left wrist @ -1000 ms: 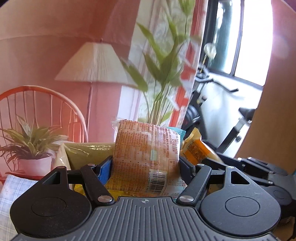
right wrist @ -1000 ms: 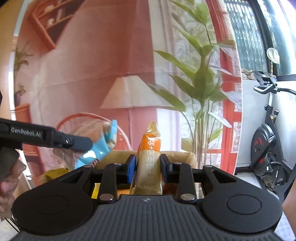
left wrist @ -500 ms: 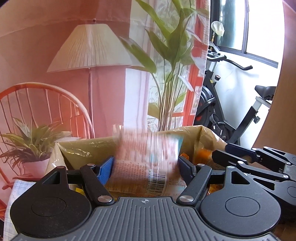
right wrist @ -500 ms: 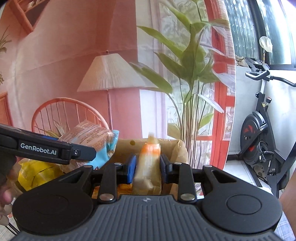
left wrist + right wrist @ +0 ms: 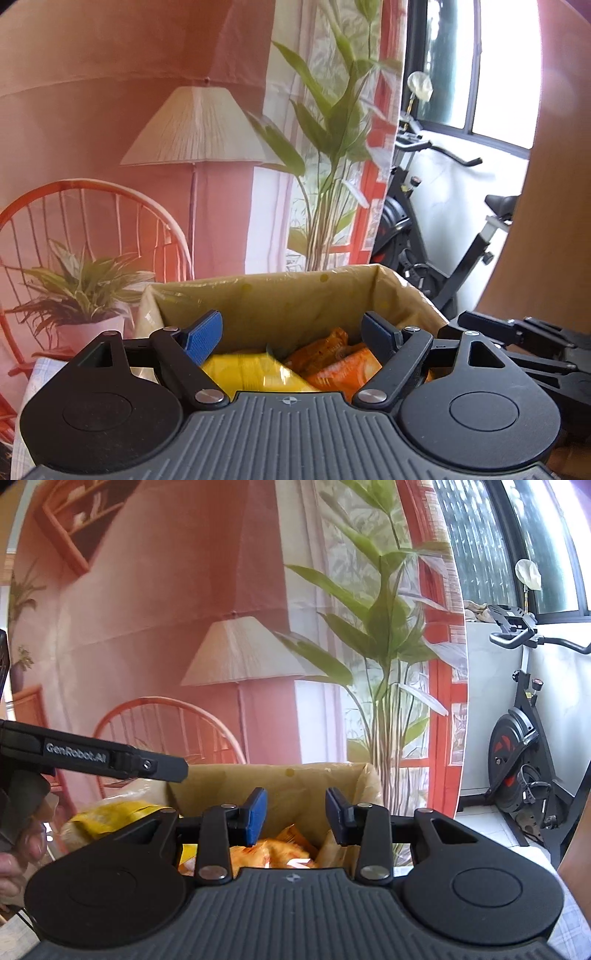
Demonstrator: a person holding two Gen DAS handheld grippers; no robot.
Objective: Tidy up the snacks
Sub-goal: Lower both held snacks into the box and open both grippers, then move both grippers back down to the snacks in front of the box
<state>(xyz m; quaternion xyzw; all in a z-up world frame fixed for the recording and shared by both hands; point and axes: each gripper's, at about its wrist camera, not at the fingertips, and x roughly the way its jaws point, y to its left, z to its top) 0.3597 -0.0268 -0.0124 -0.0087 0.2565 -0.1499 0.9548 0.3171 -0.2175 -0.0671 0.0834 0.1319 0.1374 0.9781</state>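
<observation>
A cardboard box (image 5: 288, 295) lined with yellowish plastic stands in front of both grippers; it also shows in the right wrist view (image 5: 295, 782). Inside lie orange snack packets (image 5: 332, 360) and a yellow packet (image 5: 255, 373). The right wrist view shows orange packets (image 5: 277, 849) in the box too. My left gripper (image 5: 291, 328) is open and empty just above the box. My right gripper (image 5: 295, 814) is open and empty above the box. The left gripper's body (image 5: 110, 757) crosses the left of the right wrist view.
A yellow bag (image 5: 110, 812) lies left of the box. A potted plant (image 5: 81, 295) and a red wire chair (image 5: 92, 229) stand at the left. A tall plant (image 5: 332, 147) and an exercise bike (image 5: 443, 221) stand behind the box. A checked cloth (image 5: 40, 373) covers the table.
Both grippers have opened. The large orange packet left my left gripper and the slim orange packet left my right gripper; both are down in the box.
</observation>
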